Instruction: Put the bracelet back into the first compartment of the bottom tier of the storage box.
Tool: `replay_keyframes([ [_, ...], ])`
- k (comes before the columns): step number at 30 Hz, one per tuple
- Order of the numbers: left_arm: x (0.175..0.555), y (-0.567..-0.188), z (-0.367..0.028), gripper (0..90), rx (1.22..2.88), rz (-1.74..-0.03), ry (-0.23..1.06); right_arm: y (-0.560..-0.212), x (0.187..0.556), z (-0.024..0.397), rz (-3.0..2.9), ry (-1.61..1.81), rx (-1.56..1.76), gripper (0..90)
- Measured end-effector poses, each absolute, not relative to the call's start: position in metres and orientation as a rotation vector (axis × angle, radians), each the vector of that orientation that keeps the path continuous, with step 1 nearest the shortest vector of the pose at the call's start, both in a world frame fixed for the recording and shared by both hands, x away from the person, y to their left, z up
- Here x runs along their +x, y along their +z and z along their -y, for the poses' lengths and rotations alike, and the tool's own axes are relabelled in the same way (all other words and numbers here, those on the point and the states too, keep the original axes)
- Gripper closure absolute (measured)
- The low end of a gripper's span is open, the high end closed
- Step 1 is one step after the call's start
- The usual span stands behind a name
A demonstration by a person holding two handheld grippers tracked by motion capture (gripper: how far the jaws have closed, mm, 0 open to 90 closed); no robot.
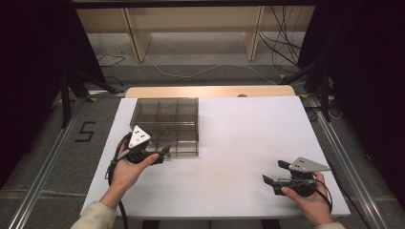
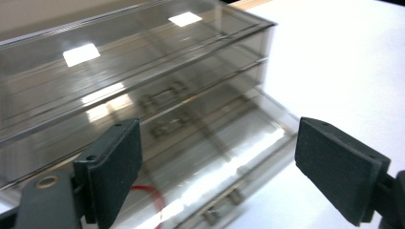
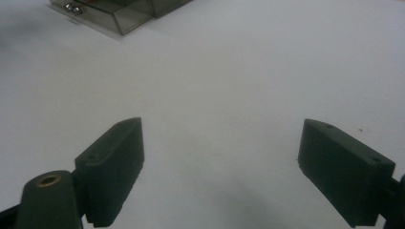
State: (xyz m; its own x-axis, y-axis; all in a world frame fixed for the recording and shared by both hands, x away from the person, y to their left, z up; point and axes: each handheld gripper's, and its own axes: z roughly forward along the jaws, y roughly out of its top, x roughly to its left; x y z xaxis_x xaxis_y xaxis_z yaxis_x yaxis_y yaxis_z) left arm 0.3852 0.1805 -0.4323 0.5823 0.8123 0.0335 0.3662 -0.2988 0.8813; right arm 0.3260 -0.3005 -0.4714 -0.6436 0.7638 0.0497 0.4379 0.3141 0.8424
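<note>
The left gripper [image 1: 160,153] sits at the near edge of the clear plastic box [image 1: 167,125], its jaws spread wide apart with nothing clamped between them. In the left gripper view the box [image 2: 157,95] stands right in front of the jaws, stretching away up and to the left; its see-through lid shows ceiling lights mirrored on it, inner dividers run under the lid, and small metal catches [image 2: 220,210] sit on the near side between the two jaws. A thin red strip [image 2: 150,193] lies inside the box just beside the left jaw. The jaws do not touch the box.

The right gripper [image 1: 276,172] is held over the bare white table [image 1: 248,143], well apart from the box, jaws likewise wide apart and empty. In the right gripper view the table [image 3: 224,95] spreads out ahead of the jaws, and a corner of the box [image 3: 119,14] shows far ahead, up and to the left
</note>
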Motion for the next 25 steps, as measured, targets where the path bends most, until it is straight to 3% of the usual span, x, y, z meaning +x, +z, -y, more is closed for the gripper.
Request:
replay_keyframes([
  [13, 0.35, -0.449, -0.155, 16.1, 1.984, -0.734, 0.497, -0.471, 0.326, 0.3, -2.233, 1.254, 1.074, 16.3],
  [25, 0.338, -0.469, -0.15, 16.8, 2.066, -0.726, 0.457, -0.472, 0.326, 0.3, -2.243, 1.252, 1.071, 16.4],
])
